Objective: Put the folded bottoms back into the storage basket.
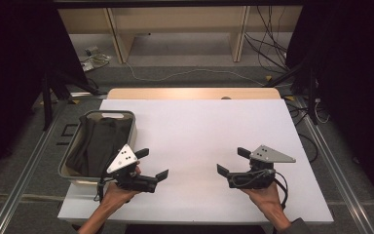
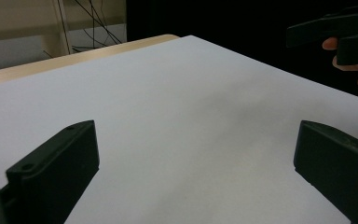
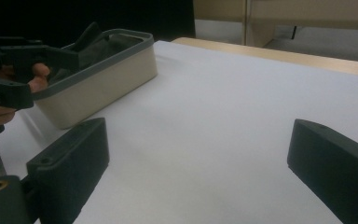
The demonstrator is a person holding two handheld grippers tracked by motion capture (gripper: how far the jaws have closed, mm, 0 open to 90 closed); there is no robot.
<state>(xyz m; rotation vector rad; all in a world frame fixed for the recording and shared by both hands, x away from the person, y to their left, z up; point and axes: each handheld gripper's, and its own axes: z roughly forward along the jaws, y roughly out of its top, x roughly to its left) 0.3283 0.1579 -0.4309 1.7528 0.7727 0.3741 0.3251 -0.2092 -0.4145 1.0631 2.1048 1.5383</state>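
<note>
**Two open grippers held over a white sheet beside a bin of dark cloth**

Overhead, a matte white sheet (image 1: 199, 141) covered a wooden table (image 1: 195, 93) whose pale edge showed along the far side. At the sheet's left edge stood a rectangular bin (image 1: 126, 146) with smooth cream walls, rounded corners and a grey rim. Inside it lay dark cloth (image 1: 100, 144), soft and folded in loose creases.

The left gripper (image 1: 152, 165), black hard plastic with a grey three-cornered plate on top, was held just beside the bin's near right corner, its blocky jaws spread wide with nothing between them. The left hand (image 1: 119, 192) gripped it from below, the forearm rising from the sheet's near edge.

The right gripper (image 1: 233, 162) was well apart from the bin, toward the sheet's right side, its jaws likewise parted and empty, pointing back toward the bin. The right hand (image 1: 263, 195) cradled it from beneath.
</note>
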